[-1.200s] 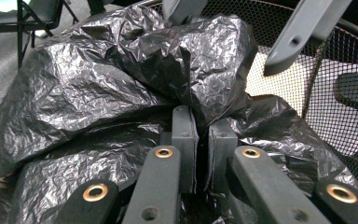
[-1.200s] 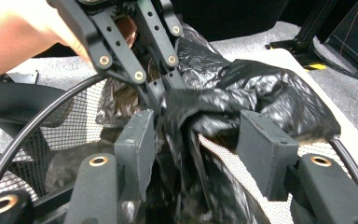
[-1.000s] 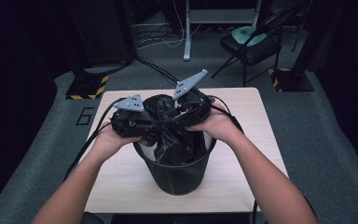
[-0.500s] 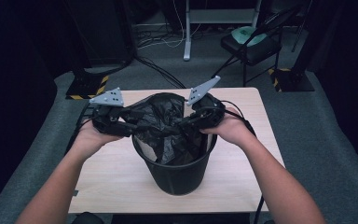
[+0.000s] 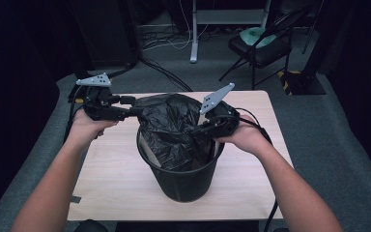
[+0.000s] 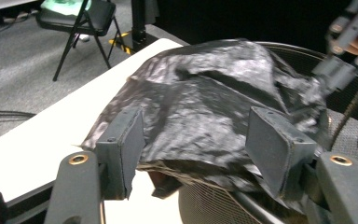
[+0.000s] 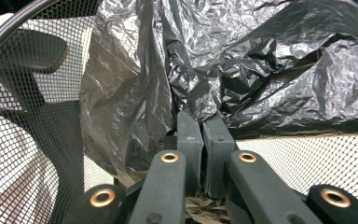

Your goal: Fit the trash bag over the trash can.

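A black mesh bin (image 5: pixel 183 179) stands in the middle of the wooden table (image 5: pixel 111 169), with a black plastic bag (image 5: pixel 174 125) bunched in and above its mouth. My left gripper (image 5: pixel 130 104) is left of the bin at the bag's stretched edge. In the left gripper view my left gripper (image 6: pixel 196 140) is open, its pads wide apart, and the bag (image 6: pixel 200 93) lies between and beyond them. At the bin's right rim my right gripper (image 5: pixel 195 131) reaches inside. In the right gripper view my right gripper (image 7: pixel 201 123) is shut on a fold of the bag (image 7: pixel 261 70), with mesh wall (image 7: pixel 28 140) around it.
A folding chair (image 5: pixel 261 43) with a green seat pad stands on the carpet behind the table. Cables (image 5: pixel 164 43) and a white stand leg (image 5: pixel 193 29) lie at the back. Bare tabletop surrounds the bin on all sides.
My left gripper has moved away to the left, drawing the bag's edge out over the bin's rim. The right gripper has stayed at the right rim, shifting slightly right.
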A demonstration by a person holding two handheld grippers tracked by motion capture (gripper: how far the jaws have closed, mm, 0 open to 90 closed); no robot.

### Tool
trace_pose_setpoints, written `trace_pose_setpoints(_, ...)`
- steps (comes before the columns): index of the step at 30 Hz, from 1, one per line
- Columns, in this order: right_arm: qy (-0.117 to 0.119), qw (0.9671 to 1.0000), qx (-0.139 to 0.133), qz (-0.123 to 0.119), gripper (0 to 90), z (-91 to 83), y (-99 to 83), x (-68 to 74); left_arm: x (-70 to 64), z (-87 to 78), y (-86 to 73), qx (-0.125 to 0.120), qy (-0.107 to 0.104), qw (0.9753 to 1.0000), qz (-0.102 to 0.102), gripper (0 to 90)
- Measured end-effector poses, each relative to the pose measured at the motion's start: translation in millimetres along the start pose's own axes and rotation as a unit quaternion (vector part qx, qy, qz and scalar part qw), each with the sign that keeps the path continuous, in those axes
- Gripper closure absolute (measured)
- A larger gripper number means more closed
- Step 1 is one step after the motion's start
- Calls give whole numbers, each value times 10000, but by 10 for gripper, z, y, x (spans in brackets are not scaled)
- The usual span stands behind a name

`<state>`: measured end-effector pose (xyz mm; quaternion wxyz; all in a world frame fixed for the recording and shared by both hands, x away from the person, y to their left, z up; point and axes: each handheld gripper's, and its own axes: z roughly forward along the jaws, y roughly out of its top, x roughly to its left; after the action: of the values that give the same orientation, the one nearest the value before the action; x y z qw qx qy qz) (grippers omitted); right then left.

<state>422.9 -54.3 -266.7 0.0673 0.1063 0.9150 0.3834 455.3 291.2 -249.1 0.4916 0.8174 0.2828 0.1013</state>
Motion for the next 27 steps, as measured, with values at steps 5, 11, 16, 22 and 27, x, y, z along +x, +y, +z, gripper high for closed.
trace_pose_setpoints(5, 27, 10000, -18, -56, 868, -11, -36, 34, -9, 158, 10, 88, -169, 9998, -2, 331)
trace_pose_setpoints(11, 36, 10000, -2, -76, 867, -22, -71, 69, -126, 369, -32, 424, -303, 9982, 306, 437)
trace_pose_setpoints(16, 63, 9999, -15, -88, 866, -13, -96, 88, -171, 392, -55, 323, 28, 9980, 538, 638)
trace_pose_setpoints(22, 79, 9999, -8, -65, 864, -32, -124, 95, -136, 330, -32, 327, 12, 9978, 569, 837)
trace_pose_setpoints(27, 61, 10000, -10, -47, 862, -54, -138, 103, -145, 341, -16, 363, -53, 9975, 601, 891)
